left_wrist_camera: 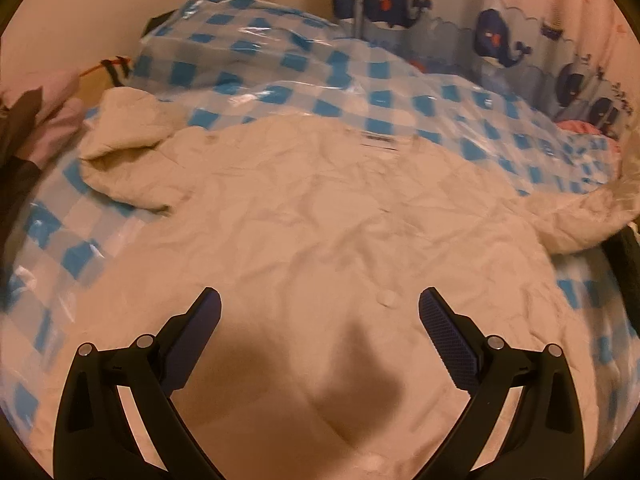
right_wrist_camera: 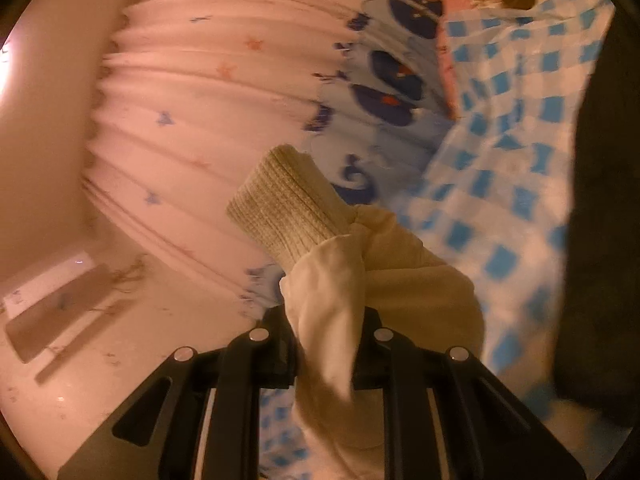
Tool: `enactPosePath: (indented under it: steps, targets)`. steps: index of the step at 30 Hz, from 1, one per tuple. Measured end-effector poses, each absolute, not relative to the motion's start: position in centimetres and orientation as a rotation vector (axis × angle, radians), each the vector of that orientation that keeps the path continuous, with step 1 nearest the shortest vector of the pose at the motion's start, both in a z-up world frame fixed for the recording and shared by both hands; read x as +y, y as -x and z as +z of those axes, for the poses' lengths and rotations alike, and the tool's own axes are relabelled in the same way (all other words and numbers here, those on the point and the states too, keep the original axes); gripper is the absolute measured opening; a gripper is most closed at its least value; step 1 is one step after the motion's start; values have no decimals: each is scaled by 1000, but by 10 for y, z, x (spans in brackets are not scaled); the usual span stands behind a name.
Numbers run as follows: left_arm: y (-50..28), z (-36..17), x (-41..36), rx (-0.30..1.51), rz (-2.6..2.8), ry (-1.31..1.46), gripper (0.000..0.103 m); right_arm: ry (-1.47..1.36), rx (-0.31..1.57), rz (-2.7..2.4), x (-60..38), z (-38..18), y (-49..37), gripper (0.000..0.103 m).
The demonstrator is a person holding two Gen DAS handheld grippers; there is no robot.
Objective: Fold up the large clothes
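A: Left wrist view: our left hand-held gripper (left_wrist_camera: 320, 304) hangs with jaws wide apart, nothing between them, above the cream garment (left_wrist_camera: 320, 220) spread on the blue checked cover (left_wrist_camera: 280, 76).

B: And our right hand-held gripper (right_wrist_camera: 325, 334) is clamped on the garment's sleeve (right_wrist_camera: 340, 280), its ribbed cuff (right_wrist_camera: 284, 208) sticking out ahead of the jaws.

and there's the left gripper (left_wrist_camera: 320, 312), black curved arms with silver round rivets and dark blue ribbed pads on its fingers (left_wrist_camera: 444, 332), and the right gripper (right_wrist_camera: 326, 344) showing the same black linkage bars and silver rivets.
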State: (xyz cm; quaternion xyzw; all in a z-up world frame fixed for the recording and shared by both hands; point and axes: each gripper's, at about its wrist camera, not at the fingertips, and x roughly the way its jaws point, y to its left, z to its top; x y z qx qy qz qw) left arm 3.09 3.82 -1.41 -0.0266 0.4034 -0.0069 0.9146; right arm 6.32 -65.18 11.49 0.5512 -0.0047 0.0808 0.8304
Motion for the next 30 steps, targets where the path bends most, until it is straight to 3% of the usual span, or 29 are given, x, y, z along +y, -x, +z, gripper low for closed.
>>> enactPosePath:
  steps: [5,11,15,22,24,25,26,28,30]
  targets:
    - [-39,-4,82,796,112,113,95,-1057,-1,374,-575,178,-115,18]
    - [-35,-3,124,769,215,215,95,-827,141,633,-408,223,-186,18]
    - [-31,6,133,726,222,242,95,-718,302,719,-300,189,-228,18]
    - [-29,7,147,722,228,295,95,-665,568,729,-167,73,-282,18]
    - [-28,8,147,721,223,299,95,-662,672,720,-138,33,-297,32]
    - [-28,7,147,721,221,297,95,-681,777,709,-127,6,-309,55]
    - [-28,7,146,722,219,294,95,-691,843,694,-117,-9,-305,68]
    - [-29,5,144,730,210,288,95,-684,945,679,-108,-28,-302,68]
    - [-30,4,144,733,207,289,95,-649,892,731,-119,-12,-287,68]
